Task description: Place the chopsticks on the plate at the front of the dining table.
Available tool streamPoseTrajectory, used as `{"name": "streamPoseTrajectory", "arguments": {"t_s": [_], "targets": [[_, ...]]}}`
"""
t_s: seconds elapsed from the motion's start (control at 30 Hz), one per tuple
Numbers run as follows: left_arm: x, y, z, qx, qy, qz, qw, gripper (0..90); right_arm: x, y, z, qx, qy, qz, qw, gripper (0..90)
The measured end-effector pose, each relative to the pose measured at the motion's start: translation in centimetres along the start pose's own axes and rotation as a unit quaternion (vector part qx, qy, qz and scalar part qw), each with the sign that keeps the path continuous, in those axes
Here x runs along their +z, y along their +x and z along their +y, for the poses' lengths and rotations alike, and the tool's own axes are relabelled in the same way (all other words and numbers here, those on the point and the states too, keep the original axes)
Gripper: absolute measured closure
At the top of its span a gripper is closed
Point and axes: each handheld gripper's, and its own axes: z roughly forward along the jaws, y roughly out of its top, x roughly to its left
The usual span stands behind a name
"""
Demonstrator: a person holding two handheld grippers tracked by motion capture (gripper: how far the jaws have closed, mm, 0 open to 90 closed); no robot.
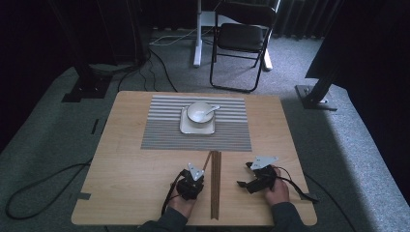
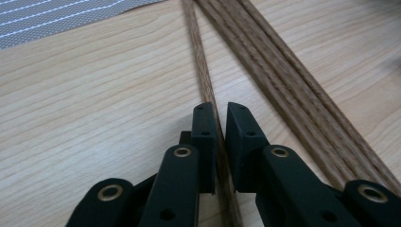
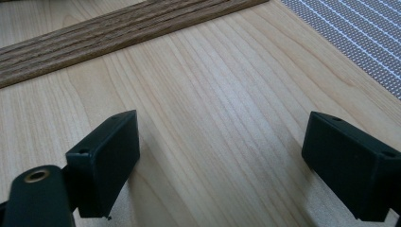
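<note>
Several dark wooden sticks lie in a bundle at the table's front middle, running front to back. One stick splays off to the left of the bundle. My left gripper is shut on this single stick, low on the tabletop; in the high view the left gripper sits just left of the bundle. My right gripper stands open over bare wood, nothing between its jaws. From above, the right gripper is right of the bundle, apart from it. The sticks cross the top left of its view.
A grey striped placemat covers the table's middle and far part, bearing a white square plate with a white bowl and a spoon. A black folding chair stands beyond the table. Cables trail from both grippers.
</note>
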Motion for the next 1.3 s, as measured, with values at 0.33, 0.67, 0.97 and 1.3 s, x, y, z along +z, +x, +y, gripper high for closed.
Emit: {"name": "streamPoseTrajectory", "arguments": {"t_s": [0.33,0.67,0.97,1.3], "targets": [[-0.2,0.6,0.0,-0.009,0.003,-0.005,0.9999,84.1,0.0,0.0,0.0,0.0,0.0,0.0,1.0,11.5],[-0.9,1.7,0.4,-0.023,-0.012,0.004,0.9996,84.1,0.0,0.0,0.0,0.0,0.0,0.0,1.0,11.5],[-1.0,2.7,0.7,-0.037,-0.02,0.017,0.999,84.2,0.0,0.0,0.0,0.0,0.0,0.0,1.0,11.5],[-1.1,3.0,0.9,-0.044,-0.024,0.023,0.9985,84.2,0.0,0.0,0.0,0.0,0.0,0.0,1.0,11.5]]}}
